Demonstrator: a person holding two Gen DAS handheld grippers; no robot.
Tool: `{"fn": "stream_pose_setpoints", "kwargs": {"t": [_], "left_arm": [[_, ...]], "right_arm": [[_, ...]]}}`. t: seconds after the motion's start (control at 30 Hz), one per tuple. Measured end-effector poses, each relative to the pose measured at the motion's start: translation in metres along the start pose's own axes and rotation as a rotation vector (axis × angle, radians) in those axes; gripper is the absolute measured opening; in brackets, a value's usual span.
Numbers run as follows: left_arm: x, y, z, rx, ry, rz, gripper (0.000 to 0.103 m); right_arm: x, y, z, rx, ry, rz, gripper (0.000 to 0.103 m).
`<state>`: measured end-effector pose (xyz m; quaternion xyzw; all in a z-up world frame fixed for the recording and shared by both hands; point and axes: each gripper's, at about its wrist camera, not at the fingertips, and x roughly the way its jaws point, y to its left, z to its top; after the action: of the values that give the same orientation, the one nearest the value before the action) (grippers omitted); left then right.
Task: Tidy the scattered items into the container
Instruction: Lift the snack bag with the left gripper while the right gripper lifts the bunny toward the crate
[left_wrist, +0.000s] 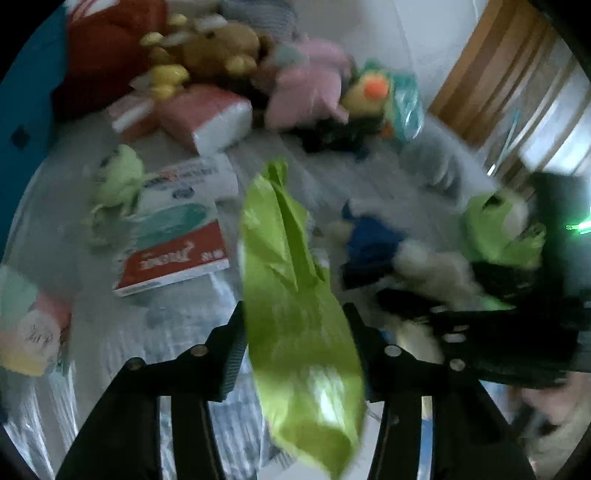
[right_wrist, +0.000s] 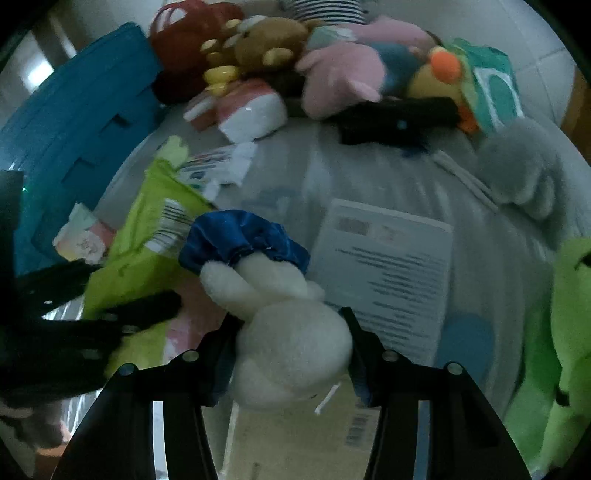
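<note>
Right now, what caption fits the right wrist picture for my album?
The right gripper squeezes a white plush toy wearing a blue frill, above a bed strewn with stuffed animals.

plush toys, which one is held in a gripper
The white plush in the blue skirt, clamped in the right gripper; the brown bear and pink plush lie loose.

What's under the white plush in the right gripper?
Under the white plush, held in the right gripper, a tan carton with a barcode label shows, with a white printed sheet just beyond. The plush hides what lies directly beneath its body.
</note>
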<state>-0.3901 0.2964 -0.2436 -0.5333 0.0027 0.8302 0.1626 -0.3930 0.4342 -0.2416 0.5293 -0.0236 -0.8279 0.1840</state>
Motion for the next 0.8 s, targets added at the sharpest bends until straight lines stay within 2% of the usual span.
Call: {"fn": "stream_pose_setpoints", "kwargs": {"t": [0.07,0.2,0.3,0.63,0.8], "left_arm": [[0.01,0.0,-0.001,-0.025,-0.01,0.006,0.05],[0.008,0.011,-0.002,-0.086,-0.017,0.018,0.037],[0.001,0.018,-0.005,-0.117,-0.011,0.02,0.033],[-0.069,0.044,-0.013,-0.175,-0.126,0.086,0.032],[-0.095,0.063,-0.029,-0.237,-0.141,0.13,0.032]], "right_arm": [[-0.001,-0.007,-0.002,0.01,-0.002,0.001,0.051],[0.002,-0.008,-0.001,0.004,0.001,-0.003,0.051],[0.0,-0.004,0.001,-0.006,-0.004,-0.001,0.051],[-0.022,0.041,0.013,-0.091,-0.057,0.008,0.051],[-0.032,0.068,0.013,-0.138,-0.071,0.036,0.051]]}}
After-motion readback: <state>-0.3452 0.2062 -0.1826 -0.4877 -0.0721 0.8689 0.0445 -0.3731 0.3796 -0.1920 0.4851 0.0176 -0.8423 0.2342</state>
